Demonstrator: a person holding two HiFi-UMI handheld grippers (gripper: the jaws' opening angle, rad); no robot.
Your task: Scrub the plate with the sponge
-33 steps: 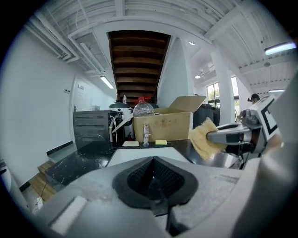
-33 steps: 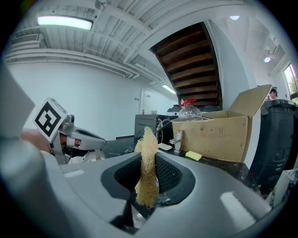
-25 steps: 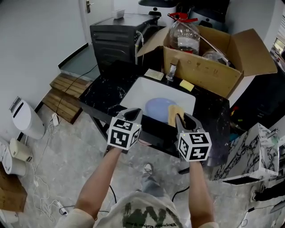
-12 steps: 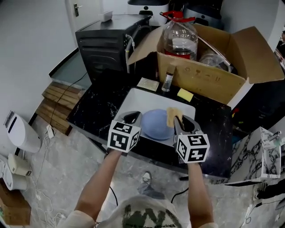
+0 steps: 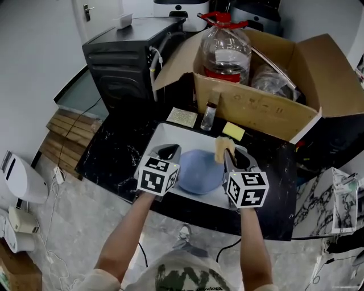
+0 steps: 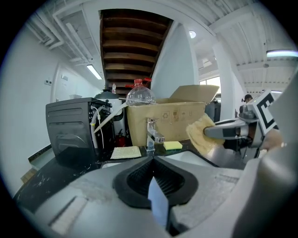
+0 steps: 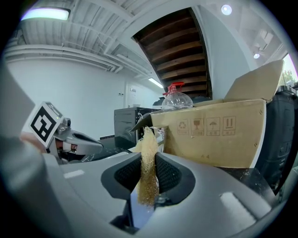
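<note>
Sink [image 5: 165, 132] on counter [image 5: 122, 145], box [image 5: 259, 105] behind.
In sink: plate [image 5: 199, 170], sponge [image 5: 220, 149] at its right edge; tap [image 5: 209, 116] behind sink; bottle [image 5: 226, 54] in box; machine [image 5: 122, 62] left of box.

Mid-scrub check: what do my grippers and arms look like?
The left gripper and right gripper are grey with black ribbed pads. Each carries a white cube with black square markers. The forearms are bare, no cables are visible, and the T-shirt is light and printed.

White wall [image 5: 34, 57] at left, grey marbled floor [image 5: 85, 221], wooden pallet [image 5: 68, 133] by wall, black marble countertop [image 5: 119, 150], black metal cabinet [image 5: 122, 62] & open cardboard box [image 5: 261, 108] behind, ceiling strip light [image 7: 44, 14].
</note>
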